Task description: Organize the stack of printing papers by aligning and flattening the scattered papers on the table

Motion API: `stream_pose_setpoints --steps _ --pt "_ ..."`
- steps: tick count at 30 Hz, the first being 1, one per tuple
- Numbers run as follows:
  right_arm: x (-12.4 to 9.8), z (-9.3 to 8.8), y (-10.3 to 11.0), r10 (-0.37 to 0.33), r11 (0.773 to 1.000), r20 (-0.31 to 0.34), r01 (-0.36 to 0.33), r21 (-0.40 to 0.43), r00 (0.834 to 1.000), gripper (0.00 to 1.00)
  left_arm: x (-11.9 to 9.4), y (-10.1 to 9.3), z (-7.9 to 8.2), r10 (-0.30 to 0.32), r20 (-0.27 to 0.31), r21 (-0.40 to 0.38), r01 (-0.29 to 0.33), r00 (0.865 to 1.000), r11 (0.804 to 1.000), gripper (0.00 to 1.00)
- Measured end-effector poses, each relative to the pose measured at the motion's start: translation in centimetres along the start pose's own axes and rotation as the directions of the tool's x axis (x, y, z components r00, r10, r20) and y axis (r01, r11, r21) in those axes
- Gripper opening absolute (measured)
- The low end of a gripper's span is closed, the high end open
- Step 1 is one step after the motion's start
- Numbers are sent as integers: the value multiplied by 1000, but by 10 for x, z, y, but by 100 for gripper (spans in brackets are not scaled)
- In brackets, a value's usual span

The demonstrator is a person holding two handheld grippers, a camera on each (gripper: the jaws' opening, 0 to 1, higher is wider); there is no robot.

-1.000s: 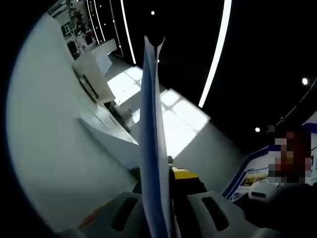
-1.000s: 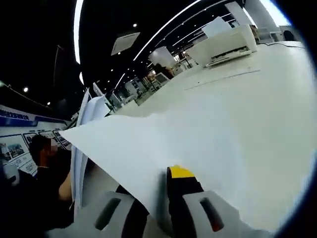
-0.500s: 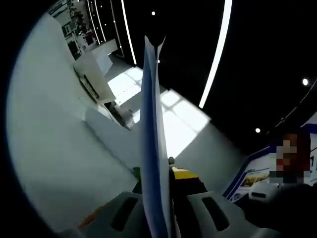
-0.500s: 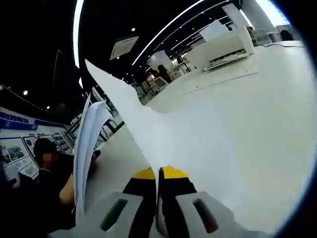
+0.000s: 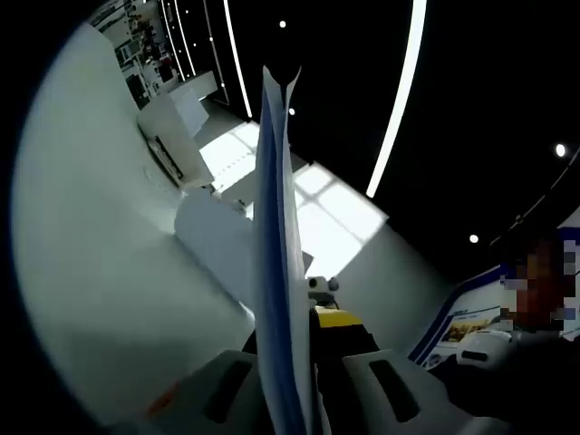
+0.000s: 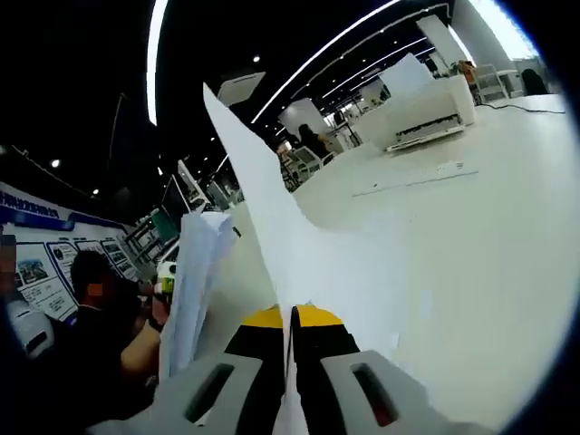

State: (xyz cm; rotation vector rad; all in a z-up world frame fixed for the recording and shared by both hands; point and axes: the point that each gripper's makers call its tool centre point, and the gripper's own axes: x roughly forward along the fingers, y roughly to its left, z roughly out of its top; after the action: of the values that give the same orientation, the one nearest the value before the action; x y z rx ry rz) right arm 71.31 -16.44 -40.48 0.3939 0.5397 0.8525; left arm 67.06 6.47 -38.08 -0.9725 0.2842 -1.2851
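Note:
My left gripper (image 5: 299, 324) is shut on a stack of printing papers (image 5: 276, 227), which stands edge-on between the yellow-tipped jaws and rises toward the top of the left gripper view. The same stack (image 6: 195, 272) shows upright at the left of the right gripper view. My right gripper (image 6: 290, 319) is shut on the lower edge of a single white sheet (image 6: 263, 217), which curves up to a pointed corner. That sheet (image 5: 217, 254) hangs just left of the stack in the left gripper view. The white table (image 6: 471, 227) lies beneath.
A white printer (image 6: 426, 95) stands at the table's far side, with a flat keyboard-like strip (image 6: 417, 177) in front of it. A seated person (image 6: 91, 308) is behind the stack. More desks and chairs fill the room beyond.
The single sheet in my right gripper has risen from lying low and flat to standing up, and it has come closer to the stack. The left gripper keeps its hold on the stack.

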Motion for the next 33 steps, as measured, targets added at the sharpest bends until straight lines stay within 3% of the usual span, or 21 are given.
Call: stream_pose_setpoints --steps 5,13,24,29,33 --pt "-14 23 18 -1 994 -26 -2 -112 1000 0 0 0 -1 2 -1 0 -2 1000 1000 6" --pt "-41 63 43 -2 988 -63 -8 -152 998 0 0 0 0 3 -2 3 -3 1000 1000 6" --pt "-58 86 53 -9 981 -66 -4 -192 998 0 0 0 -2 3 -4 6 -3 1000 1000 6" --pt "-66 92 67 15 981 -73 -29 -191 997 0 0 1 -2 9 -5 6 -9 1000 1000 6" --pt "-85 111 84 25 974 -63 -38 -223 998 0 0 2 -1 9 -5 6 -9 1000 1000 6"
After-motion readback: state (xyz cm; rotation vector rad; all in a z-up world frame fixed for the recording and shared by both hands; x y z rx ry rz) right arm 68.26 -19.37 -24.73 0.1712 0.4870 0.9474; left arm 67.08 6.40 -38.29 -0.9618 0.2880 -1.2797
